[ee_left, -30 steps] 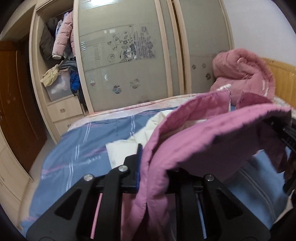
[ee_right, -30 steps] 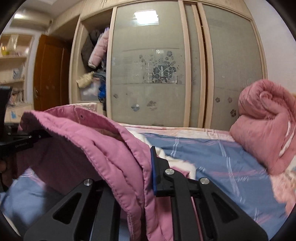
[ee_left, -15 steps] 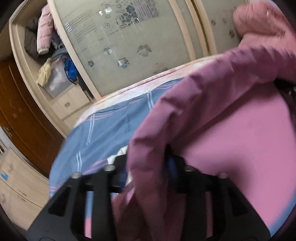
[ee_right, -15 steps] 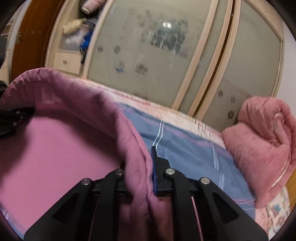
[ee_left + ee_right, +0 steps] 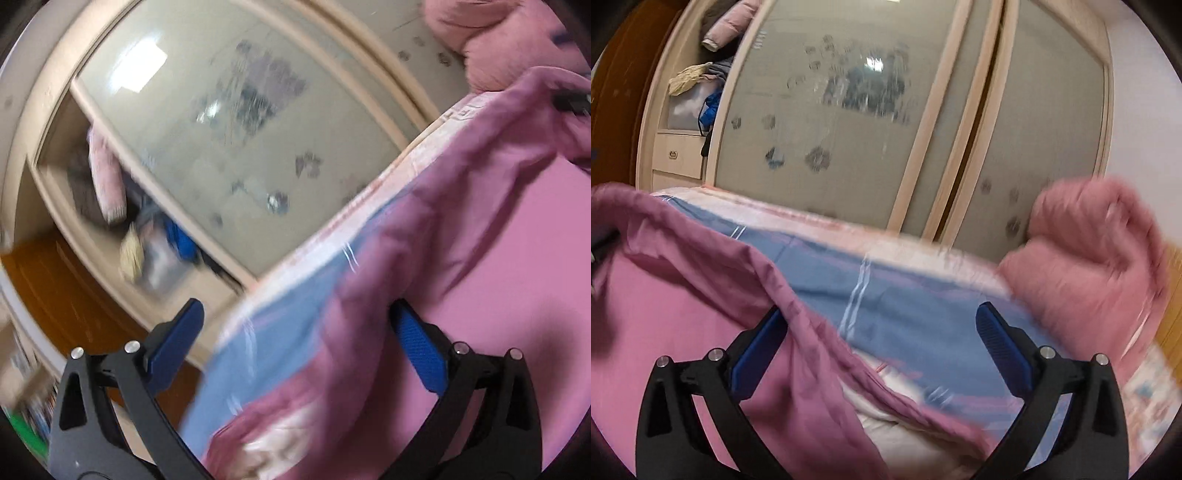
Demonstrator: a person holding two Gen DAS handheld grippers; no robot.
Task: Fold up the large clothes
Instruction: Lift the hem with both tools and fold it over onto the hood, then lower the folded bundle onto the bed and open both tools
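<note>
Since both pairs of jaws stand spread wide with nothing pinched between their blue pads, the pink coat point(image 5: 498, 236) appears to have been let go so that it can settle flat on the bed point(image 5: 886, 295). From the left wrist, the left gripper point(image 5: 295, 339) has the coat's edge draped across the gap between its fingers, lying against the right-hand pad but not squeezed; the cloth spreads toward the bed's right side. From the right wrist, the right gripper point(image 5: 879, 339) is likewise parted, the coat's ridge running past its left pad and down toward the near edge of the bed, with a pale lining point(image 5: 905, 435) showing beneath. That spread suggests the garment was laid out broad for a fold, the smooth pink panel lying face up. A rolled pink quilt point(image 5: 1097, 266) sits at the bed's far right corner, near the coat's right-hand edge. Beyond the far edge stands the wardrobe point(image 5: 849, 129) with sliding doors. Both views are blurred, so finer creases cannot be judged.
</note>
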